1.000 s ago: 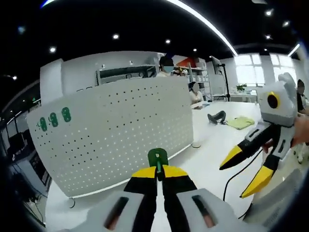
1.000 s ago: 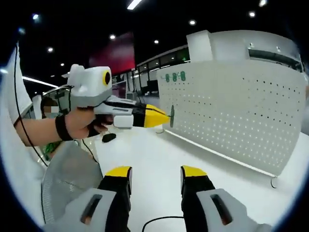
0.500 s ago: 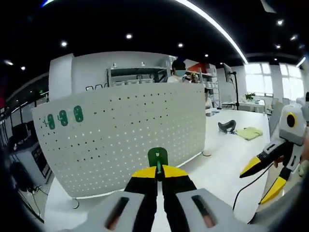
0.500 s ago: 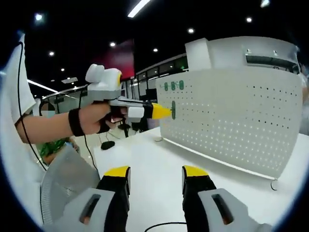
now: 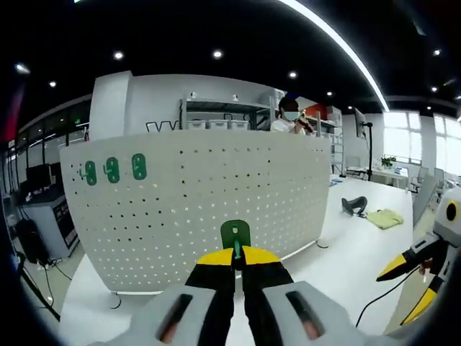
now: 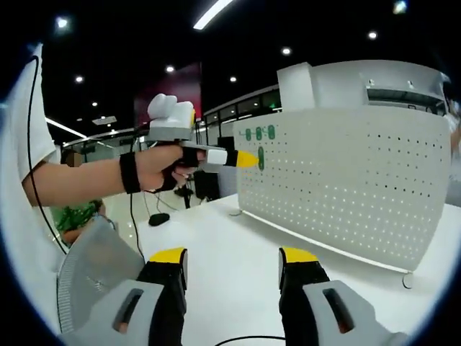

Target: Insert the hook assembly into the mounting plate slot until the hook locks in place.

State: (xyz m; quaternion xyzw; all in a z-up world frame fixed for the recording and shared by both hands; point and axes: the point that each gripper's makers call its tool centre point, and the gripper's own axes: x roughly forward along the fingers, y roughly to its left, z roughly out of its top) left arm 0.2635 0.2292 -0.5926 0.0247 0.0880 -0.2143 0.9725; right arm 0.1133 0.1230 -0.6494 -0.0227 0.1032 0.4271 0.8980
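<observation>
Legible markings: none found.
I read no text, label, brand or number on the pegboard, its green hooks, or anything else in either view.

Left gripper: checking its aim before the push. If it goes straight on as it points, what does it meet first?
Probably the white pegboard; the green hook held by the left gripper would touch it first. Depth is unclear.
</observation>
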